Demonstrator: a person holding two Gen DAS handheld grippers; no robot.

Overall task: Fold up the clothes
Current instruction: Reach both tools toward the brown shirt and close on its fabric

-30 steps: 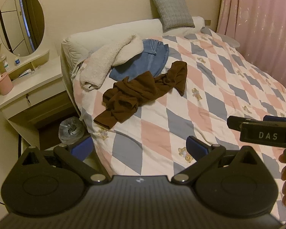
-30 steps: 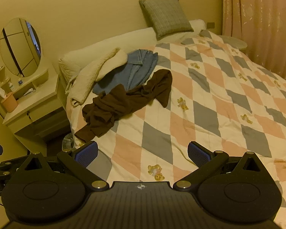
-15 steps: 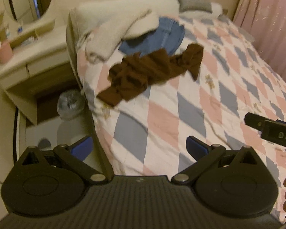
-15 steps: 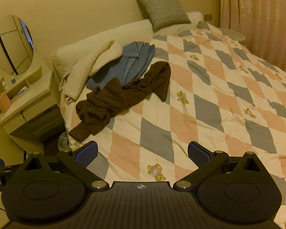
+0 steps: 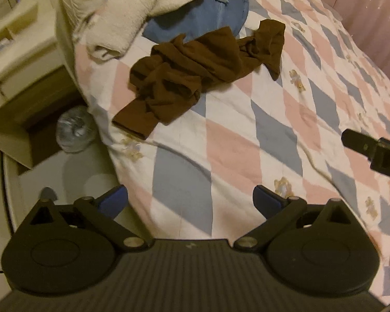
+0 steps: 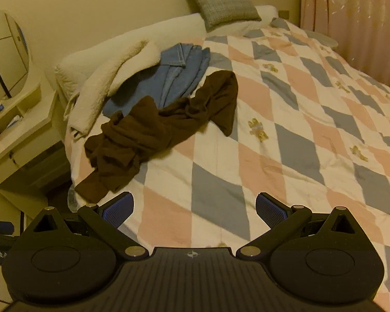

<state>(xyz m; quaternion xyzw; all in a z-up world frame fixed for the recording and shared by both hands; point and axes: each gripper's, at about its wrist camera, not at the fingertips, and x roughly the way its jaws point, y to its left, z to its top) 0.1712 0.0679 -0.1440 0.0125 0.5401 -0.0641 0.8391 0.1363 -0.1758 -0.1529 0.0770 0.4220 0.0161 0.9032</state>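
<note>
A crumpled dark brown garment (image 5: 195,78) (image 6: 158,130) lies on the checked quilt (image 5: 260,143) (image 6: 286,143) near the bed's left edge, one cuff close to the edge. Behind it are folded blue jeans (image 5: 202,13) (image 6: 174,78) and a cream fleece garment (image 5: 132,13) (image 6: 106,83). My left gripper (image 5: 189,199) hovers open above the quilt's near corner, short of the brown garment, nothing between its fingers. My right gripper (image 6: 195,208) is open too, over the quilt in front of the garment. The right gripper's body (image 5: 371,150) shows at the left view's right edge.
A cream bedside dresser (image 6: 20,130) (image 5: 10,52) with an oval mirror (image 6: 5,54) stands left of the bed. A clear plastic bag (image 5: 74,128) sits on the floor beside it. A grey cushion (image 6: 218,0) leans on the headboard; pink curtains (image 6: 351,20) hang at right.
Both grippers have moved closer to the bed and the brown garment. The left view has tilted downward, showing more floor. Both stay open.
</note>
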